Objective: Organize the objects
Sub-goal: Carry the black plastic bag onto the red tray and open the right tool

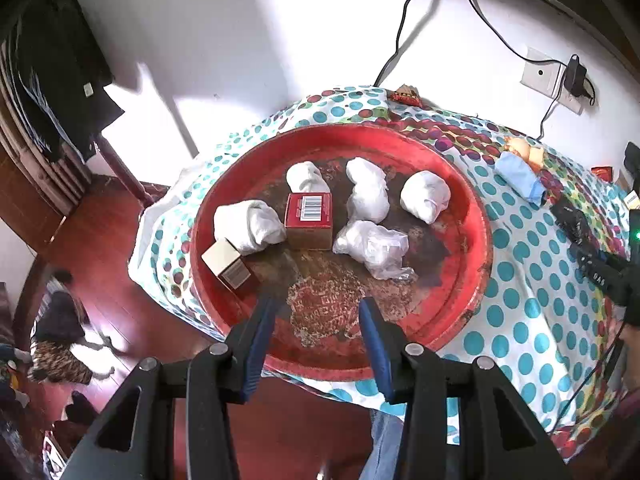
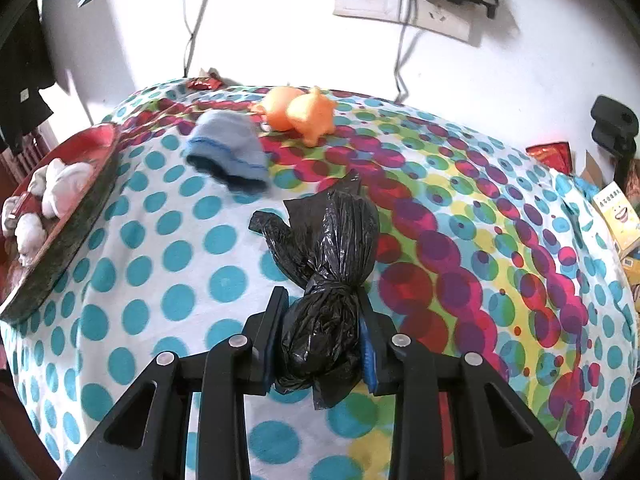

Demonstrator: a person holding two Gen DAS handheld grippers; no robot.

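A round red tray [image 1: 472,200] lies on the dotted cloth and holds several white wrapped bundles [image 1: 368,192], a red box [image 1: 310,216] and a small beige box [image 1: 226,262]. My left gripper [image 1: 318,308] is open and empty above the tray's near edge. My right gripper [image 2: 322,308] is shut on a black plastic bag [image 2: 328,264] tied in a knot, low over the cloth. The tray shows at the left in the right wrist view [image 2: 60,236]. A blue cloth [image 2: 228,152] and an orange toy pig [image 2: 300,114] lie beyond the bag.
The dotted cloth [image 2: 168,272] covers a table against a white wall with a socket [image 2: 400,0] and cables. A red wrapper [image 1: 406,96] lies at the back edge. Boxes [image 2: 616,216] stand at the right. Wooden floor [image 1: 120,300] with clutter lies to the left.
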